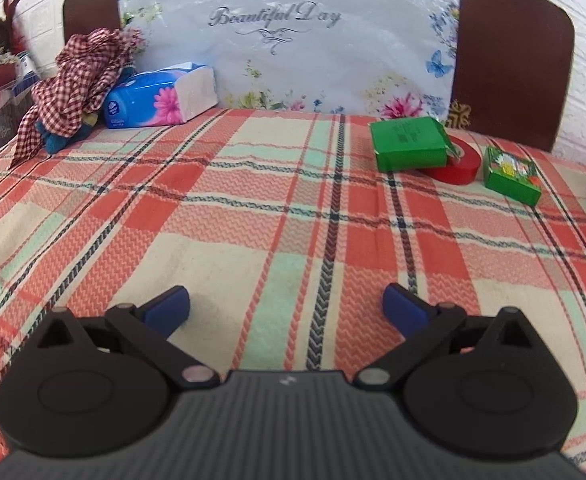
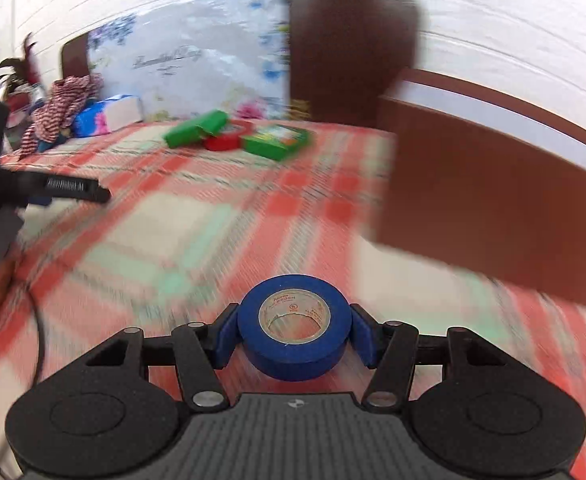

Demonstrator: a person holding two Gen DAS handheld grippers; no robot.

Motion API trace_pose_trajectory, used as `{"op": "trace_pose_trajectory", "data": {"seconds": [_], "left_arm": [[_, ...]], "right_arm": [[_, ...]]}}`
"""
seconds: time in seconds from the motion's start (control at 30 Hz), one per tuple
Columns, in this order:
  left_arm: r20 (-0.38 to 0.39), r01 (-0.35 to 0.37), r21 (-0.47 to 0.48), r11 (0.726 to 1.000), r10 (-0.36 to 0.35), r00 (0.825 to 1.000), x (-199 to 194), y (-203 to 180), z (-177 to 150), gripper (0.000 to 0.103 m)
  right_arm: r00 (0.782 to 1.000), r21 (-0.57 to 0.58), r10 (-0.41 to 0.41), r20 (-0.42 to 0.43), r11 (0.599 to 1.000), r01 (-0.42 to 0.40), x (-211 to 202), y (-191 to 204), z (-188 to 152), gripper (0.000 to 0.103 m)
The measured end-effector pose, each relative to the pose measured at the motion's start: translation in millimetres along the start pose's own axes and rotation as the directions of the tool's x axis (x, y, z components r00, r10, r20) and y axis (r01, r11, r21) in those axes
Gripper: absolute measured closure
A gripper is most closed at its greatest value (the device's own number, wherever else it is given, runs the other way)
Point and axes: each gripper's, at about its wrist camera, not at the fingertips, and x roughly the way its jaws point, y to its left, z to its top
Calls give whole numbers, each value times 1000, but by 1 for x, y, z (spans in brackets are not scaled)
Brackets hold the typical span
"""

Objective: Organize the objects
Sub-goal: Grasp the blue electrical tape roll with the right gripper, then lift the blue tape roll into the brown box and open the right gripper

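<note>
My right gripper (image 2: 294, 334) is shut on a blue tape roll (image 2: 293, 338) and holds it above the plaid bedspread (image 2: 165, 236). My left gripper (image 1: 285, 306) is open and empty over the bedspread (image 1: 253, 184); it also shows at the left of the right wrist view (image 2: 77, 191). At the far right of the bed lie a plain green box (image 1: 408, 143), a red tape roll (image 1: 459, 166) partly under it, and a printed green box (image 1: 512, 174). The same group shows, blurred, in the right wrist view: green box (image 2: 196, 128), red tape (image 2: 225, 138), printed box (image 2: 277, 141).
A blue tissue pack (image 1: 161, 96) and a red checked cloth (image 1: 81, 80) lie at the back left by a floral pillow (image 1: 289, 36). A brown box (image 2: 493, 200) stands close on the right. A wooden headboard (image 1: 509, 48) and white brick wall lie behind.
</note>
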Motion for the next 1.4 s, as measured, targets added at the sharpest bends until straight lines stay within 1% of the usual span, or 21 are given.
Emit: {"op": "trace_pose_trajectory", "data": {"seconds": [0.03, 0.07, 0.1, 0.13, 0.2, 0.27, 0.33, 0.37, 0.4, 0.43, 0.5, 0.57, 0.6, 0.63, 0.73, 0.83, 1.03, 1.1, 1.23, 1.33, 1.4], "left_arm": [[-16, 1, 20, 1000, 0, 1000, -2, -6, 2, 0], [-41, 35, 24, 999, -34, 999, -8, -14, 5, 6], [-65, 108, 22, 994, -106, 992, -17, -25, 7, 12], [-77, 192, 21, 981, -190, 979, -31, -39, 8, 15], [-108, 364, 42, 930, -358, 927, -65, -74, 8, 26], [-151, 508, 88, 857, -493, 857, -95, -110, 6, 36], [-222, 602, 124, 788, -570, 791, -113, -142, 0, 41], [-253, 632, 129, 764, -591, 766, -117, -155, -2, 45], [-281, 647, 129, 751, -598, 750, -119, -165, -5, 49], [-311, 647, 127, 752, -589, 746, -117, -174, -7, 52], [-395, 617, 109, 780, -535, 747, -105, -188, -15, 78], [-398, 623, 20, 782, -565, 722, -98, -184, -23, 79], [-420, 636, -4, 772, -578, 699, -95, -185, -26, 80], [-434, 637, -13, 771, -578, 691, -94, -188, -27, 80], [-433, 612, 42, 790, -538, 724, -100, -197, -24, 80], [-398, 630, 84, 772, -553, 732, -117, -206, -4, 80], [-240, 681, 204, 704, -638, 732, -148, -253, 71, 80], [-218, 687, 232, 688, -652, 726, -145, -276, 90, 80], [-218, 681, 255, 686, -646, 732, -116, -320, 112, 80], [-228, 642, 281, 713, -601, 766, -91, -342, 114, 76], [-231, 596, 289, 749, -549, 803, -77, -345, 109, 69]], "right_arm": [[1000, 11, -26, 4, 1000, 25, -12, -6, -7, 44], [999, 24, -47, 6, 999, 47, -21, -12, -13, 38], [999, 45, -52, 13, 998, 52, -28, -18, -19, 28], [999, 71, -46, 21, 996, 44, -35, -24, -23, 29], [999, 110, -34, 21, 993, 31, -41, -30, -29, 29], [999, 107, -39, 18, 994, 37, -42, -30, -33, 33], [999, 88, -42, 20, 995, 40, -40, -27, -32, 36], [999, 76, -44, 21, 996, 42, -40, -24, -32, 37], [999, 60, -44, 21, 997, 42, -41, -23, -33, 38], [999, 44, -43, 20, 998, 42, -40, -21, -33, 40], [999, 22, -41, 17, 999, 41, -37, -18, -30, 42], [1000, 16, -31, 5, 999, 31, -32, -19, -27, 45], [1000, 14, -23, 5, 1000, 23, -30, -19, -26, 47], [1000, 5, -17, 5, 1000, 17, -28, -18, -25, 48], [999, -15, -37, 32, 999, 37, -29, -12, -25, 48], [992, 34, -44, 115, 999, 40, -42, -22, -20, 47], [927, 56, -167, 337, 986, 157, -65, -63, 34, 47], [914, 84, -192, 356, 981, 174, -60, -87, 51, 47], [912, 107, -236, 336, 971, 212, -32, -127, 74, 47], [936, 98, -230, 267, 973, 211, 2, -146, 79, 47], [933, 154, -242, 266, 966, 207, 6, -153, 75, 37]]}}
